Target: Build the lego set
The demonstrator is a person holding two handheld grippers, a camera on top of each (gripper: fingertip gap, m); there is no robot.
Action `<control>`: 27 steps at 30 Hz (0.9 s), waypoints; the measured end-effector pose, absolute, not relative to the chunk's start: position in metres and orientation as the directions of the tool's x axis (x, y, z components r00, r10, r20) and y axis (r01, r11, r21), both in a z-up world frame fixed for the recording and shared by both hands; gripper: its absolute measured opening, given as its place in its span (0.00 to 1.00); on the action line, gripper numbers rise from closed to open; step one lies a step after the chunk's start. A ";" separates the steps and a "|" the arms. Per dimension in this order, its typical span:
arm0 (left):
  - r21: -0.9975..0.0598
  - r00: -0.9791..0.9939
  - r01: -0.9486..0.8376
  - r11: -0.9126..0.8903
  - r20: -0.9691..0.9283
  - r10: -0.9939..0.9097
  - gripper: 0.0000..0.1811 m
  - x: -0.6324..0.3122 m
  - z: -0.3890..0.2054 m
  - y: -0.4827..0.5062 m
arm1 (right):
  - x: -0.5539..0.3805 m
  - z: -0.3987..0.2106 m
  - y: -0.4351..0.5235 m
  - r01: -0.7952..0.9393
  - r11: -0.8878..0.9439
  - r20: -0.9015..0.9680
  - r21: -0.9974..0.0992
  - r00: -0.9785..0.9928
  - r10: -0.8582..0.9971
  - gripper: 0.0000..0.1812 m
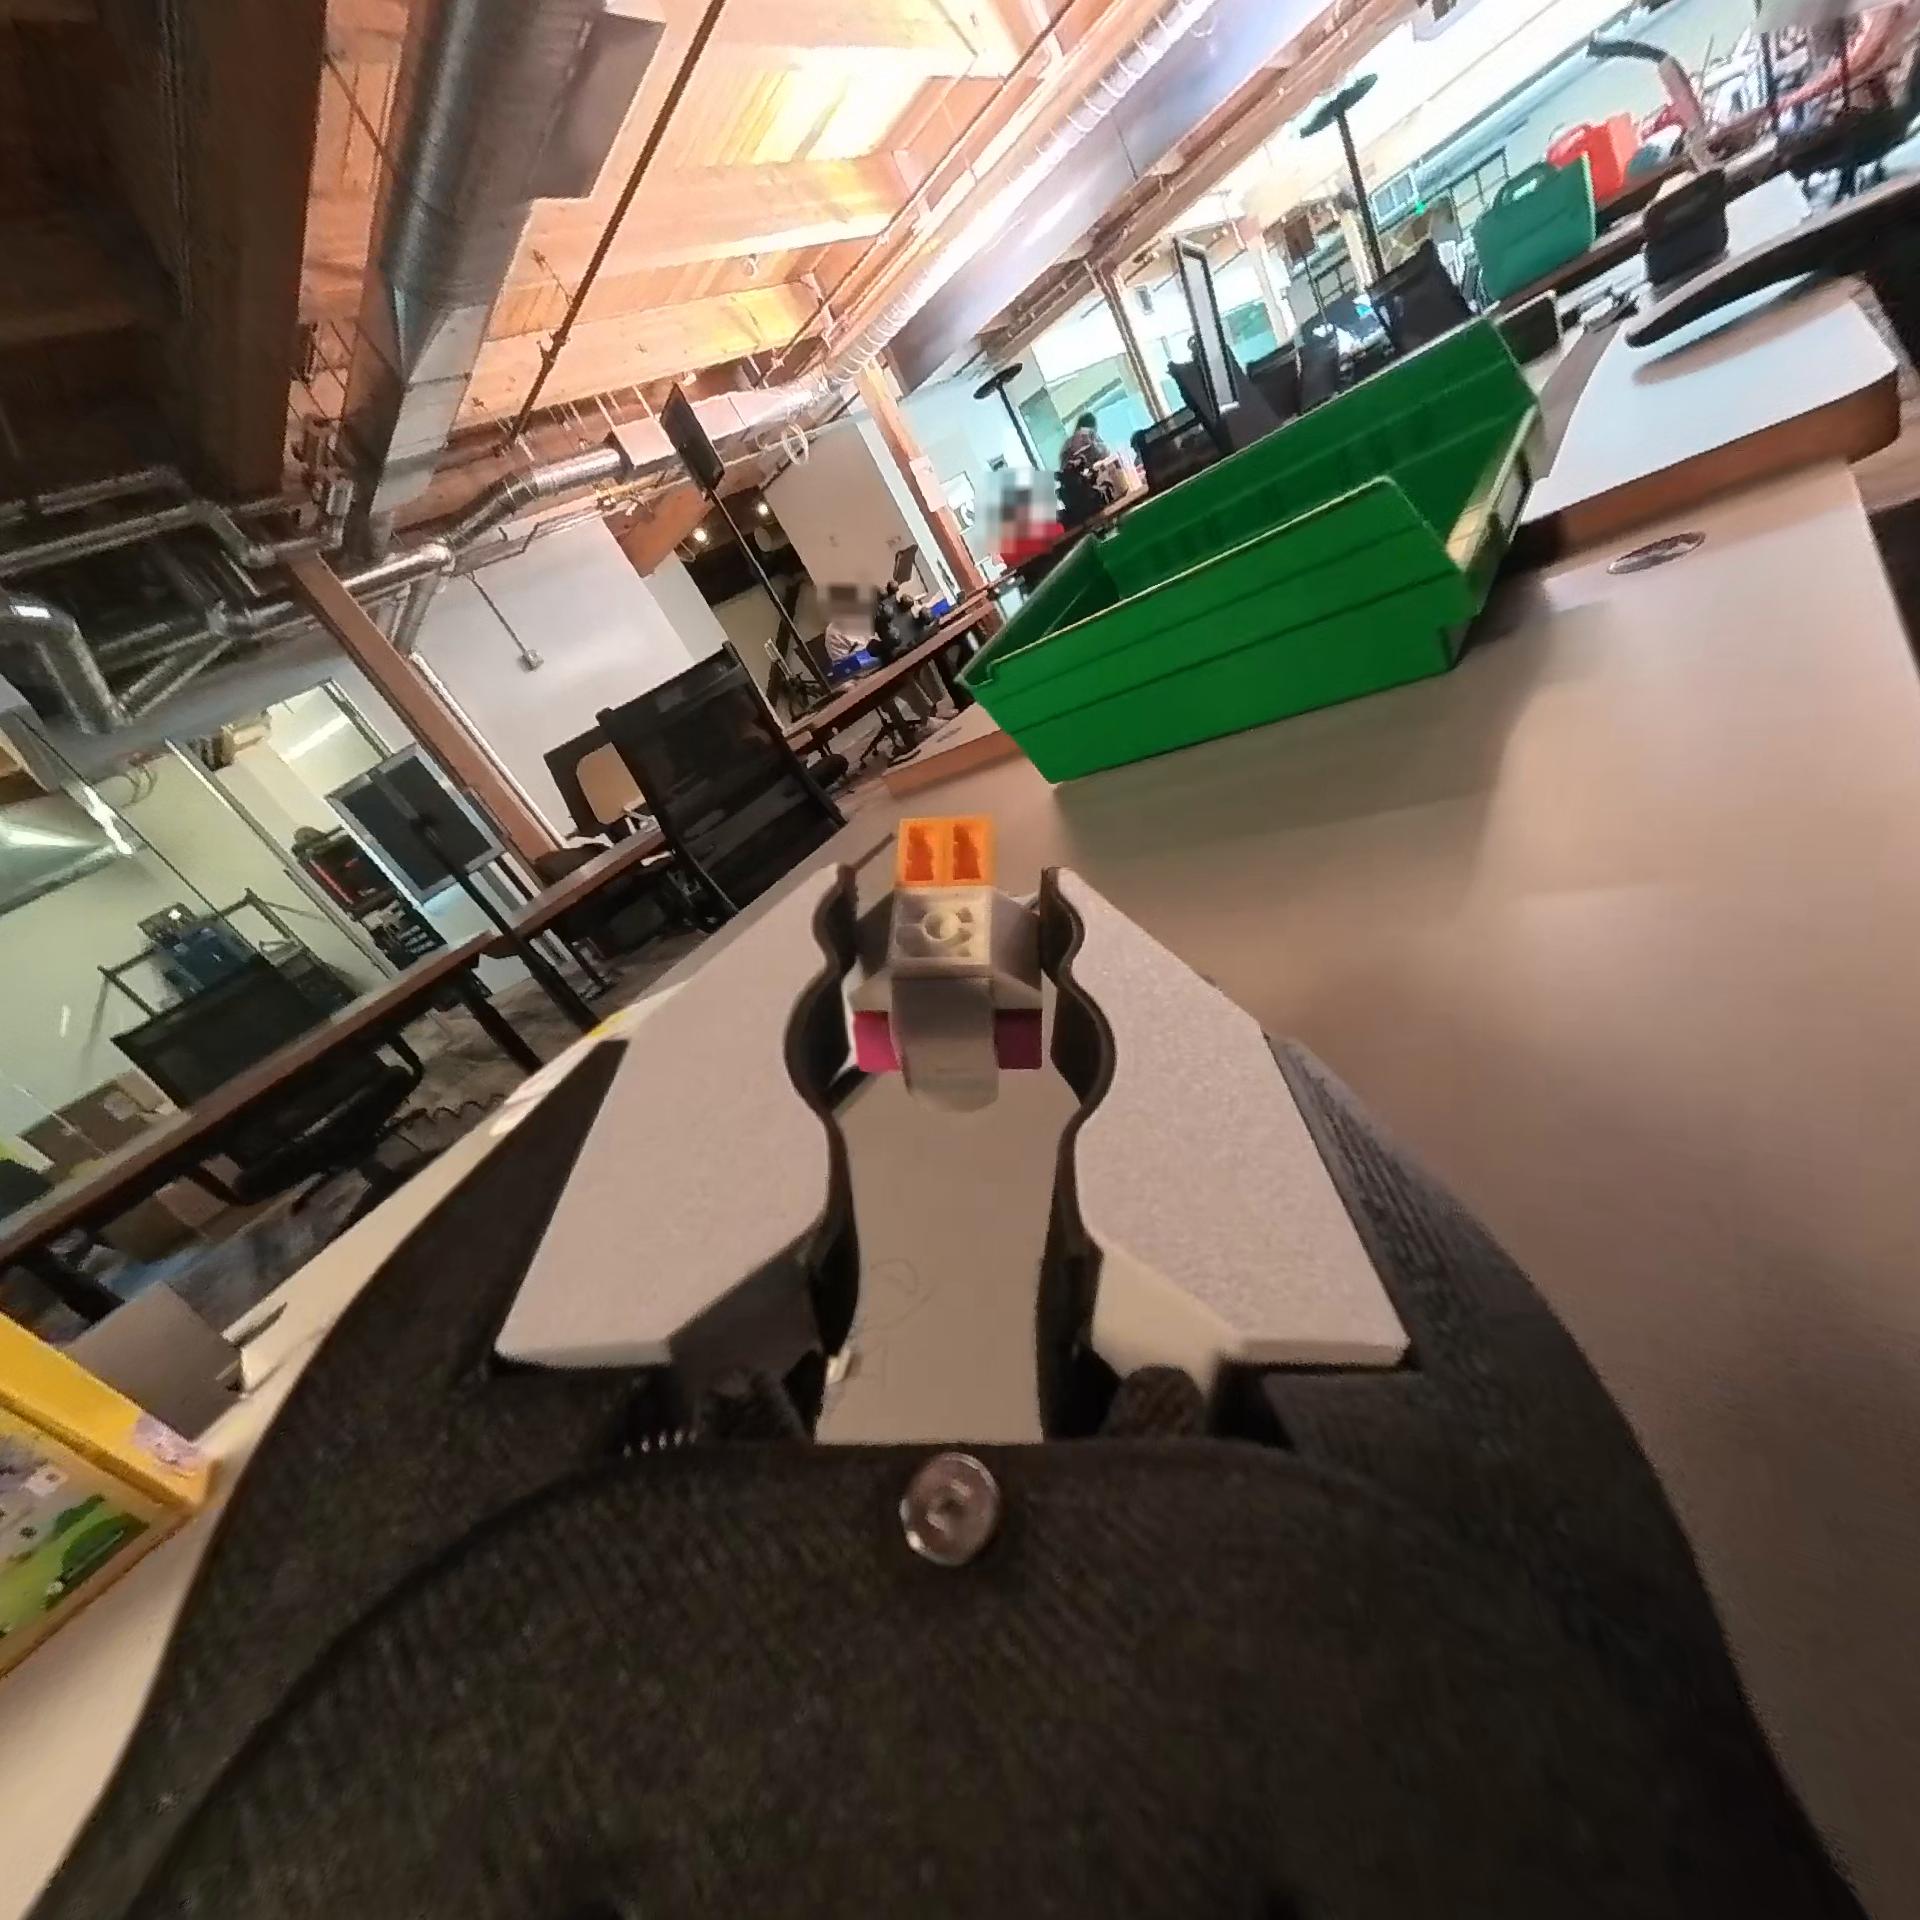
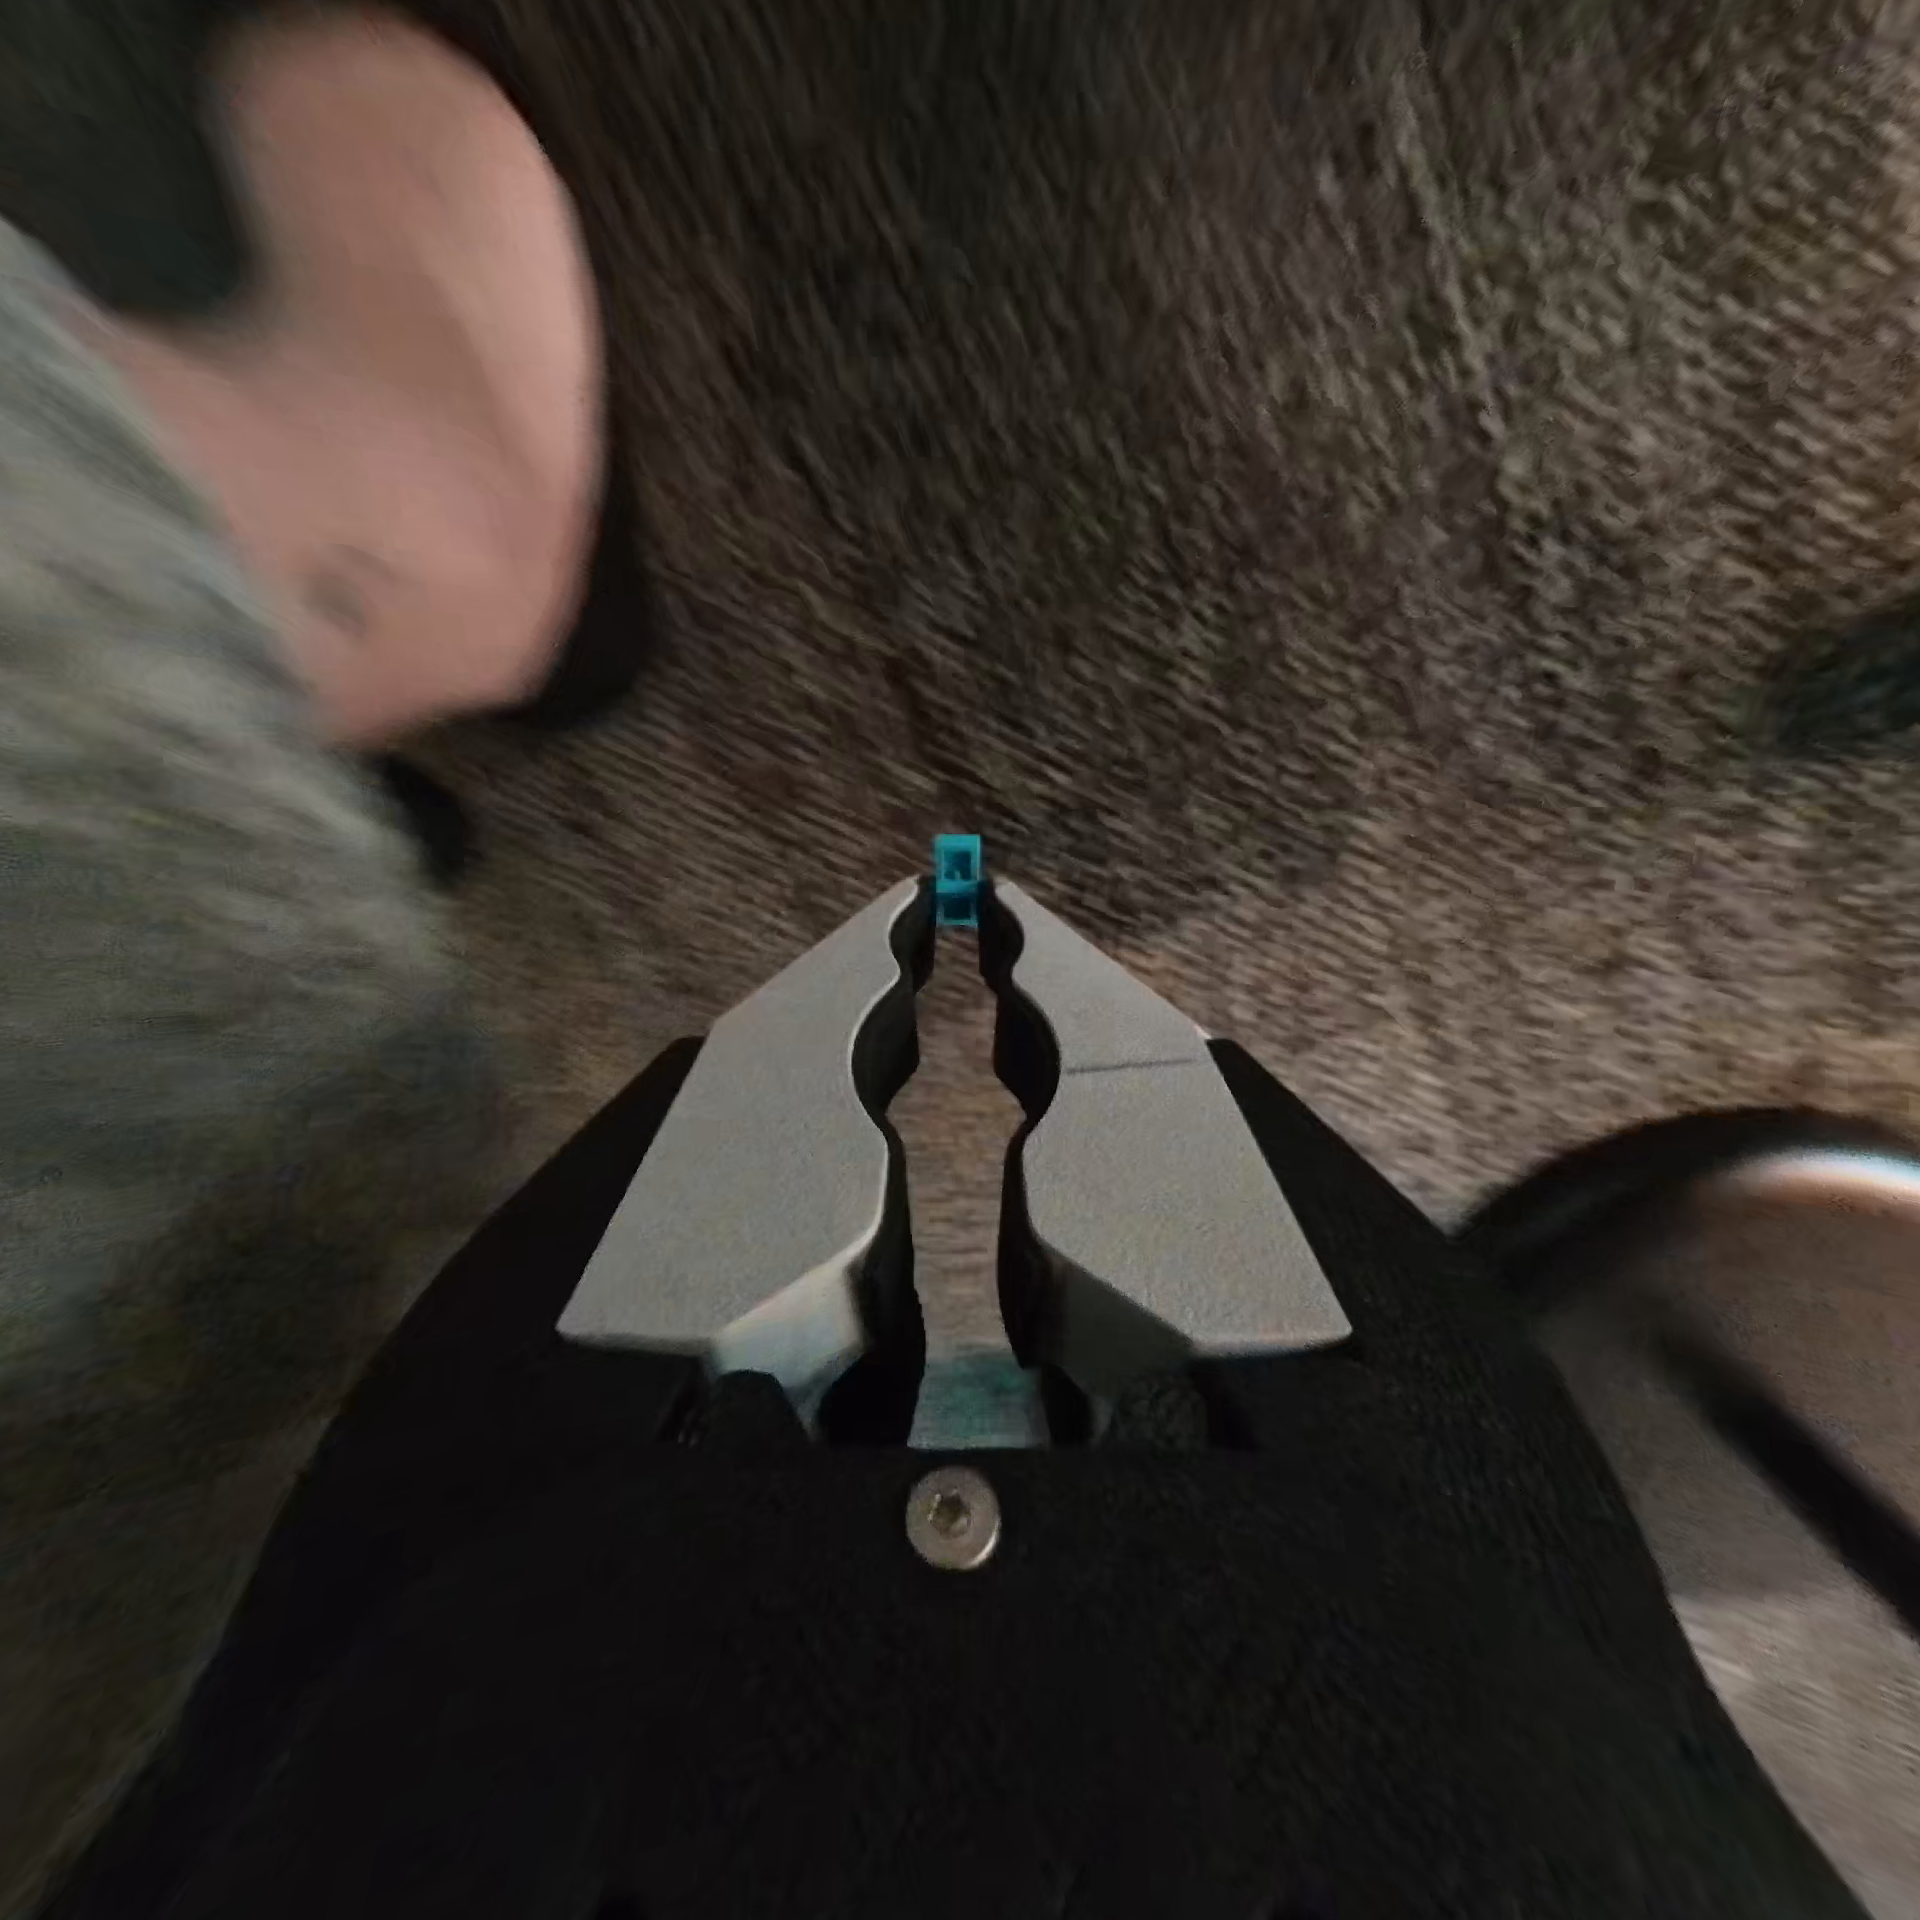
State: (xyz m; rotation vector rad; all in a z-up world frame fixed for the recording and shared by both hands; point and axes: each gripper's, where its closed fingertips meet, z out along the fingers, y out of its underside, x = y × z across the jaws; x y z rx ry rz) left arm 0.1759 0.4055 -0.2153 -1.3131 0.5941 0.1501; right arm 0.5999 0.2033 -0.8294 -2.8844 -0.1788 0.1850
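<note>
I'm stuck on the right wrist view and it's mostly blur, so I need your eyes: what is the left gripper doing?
Observer: The left gripper is shut on a small lego assembly, grey with an orange brick at its far end and magenta on both sides.
Operator: Is it resting on the table?
Observer: It looks lifted; the grey table runs on beyond it.
Operator: Anything near it?
Observer: Green bins sit farther along the table, apart from the assembly.
Operator: Where's the box?
Observer: A yellow box lies at the view's lower left.
</note>
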 end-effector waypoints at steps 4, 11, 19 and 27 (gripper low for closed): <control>-0.843 0.840 -0.467 0.266 -0.517 -0.166 0.19 0.170 -0.214 0.406 | 0.582 -0.757 0.246 0.003 -0.932 -0.203 -0.361 0.976 0.081 0.03; -0.894 0.899 -0.398 0.205 -0.424 -0.108 0.19 0.148 -0.211 0.412 | 0.554 -0.595 0.313 -0.042 -0.696 -0.147 -0.716 0.985 0.092 0.03; -0.907 0.912 -0.361 0.217 -0.392 -0.119 0.19 0.145 -0.208 0.410 | 0.498 -0.412 0.292 0.171 -0.233 0.110 -0.957 0.961 0.253 0.04; -0.899 0.882 -0.273 0.342 -0.376 -0.284 0.19 0.168 -0.195 0.409 | 0.399 -0.180 0.377 0.042 0.410 0.203 -0.911 0.911 0.360 0.03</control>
